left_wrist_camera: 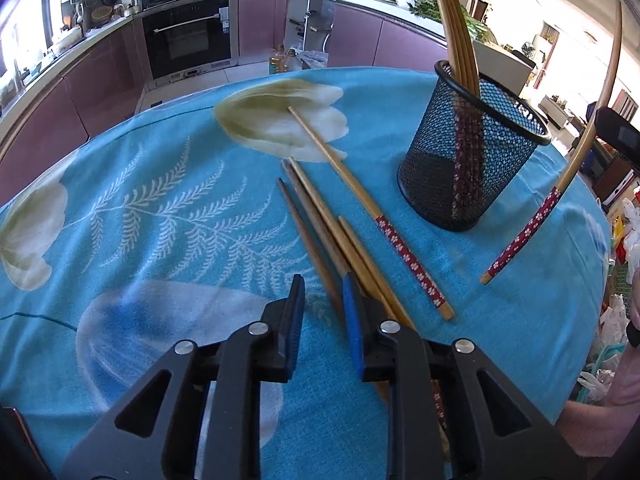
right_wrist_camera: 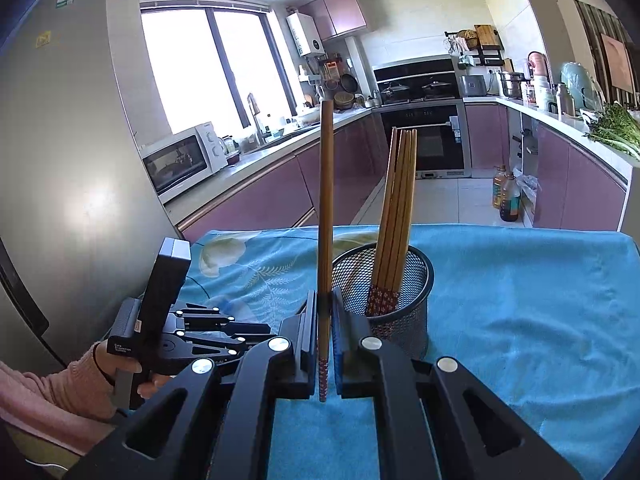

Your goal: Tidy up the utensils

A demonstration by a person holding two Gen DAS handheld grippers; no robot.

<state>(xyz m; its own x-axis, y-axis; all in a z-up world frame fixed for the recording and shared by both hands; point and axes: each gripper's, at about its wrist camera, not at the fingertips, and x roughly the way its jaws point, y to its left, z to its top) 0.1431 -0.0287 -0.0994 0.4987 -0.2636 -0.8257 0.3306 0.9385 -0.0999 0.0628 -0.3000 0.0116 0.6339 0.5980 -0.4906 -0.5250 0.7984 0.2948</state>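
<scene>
Several wooden chopsticks [left_wrist_camera: 320, 216] lie loose on the blue floral tablecloth [left_wrist_camera: 160, 208]; one has a red flowered end [left_wrist_camera: 408, 258]. A black mesh holder [left_wrist_camera: 460, 160] stands right of them with several chopsticks [left_wrist_camera: 452, 32] in it. My left gripper [left_wrist_camera: 323, 292] is open low over the near ends of the loose chopsticks. My right gripper [right_wrist_camera: 324, 304] is shut on a single chopstick [right_wrist_camera: 326, 208], held upright just left of the holder [right_wrist_camera: 400, 276]; that chopstick also shows in the left wrist view [left_wrist_camera: 560, 184].
The table's far edge [right_wrist_camera: 480, 230] drops to a tiled kitchen floor with oil bottles [right_wrist_camera: 506, 196]. Purple cabinets, an oven and a counter ring the room. A fridge [right_wrist_camera: 60, 160] stands left. Plastic bags [left_wrist_camera: 624, 240] lie beyond the right edge.
</scene>
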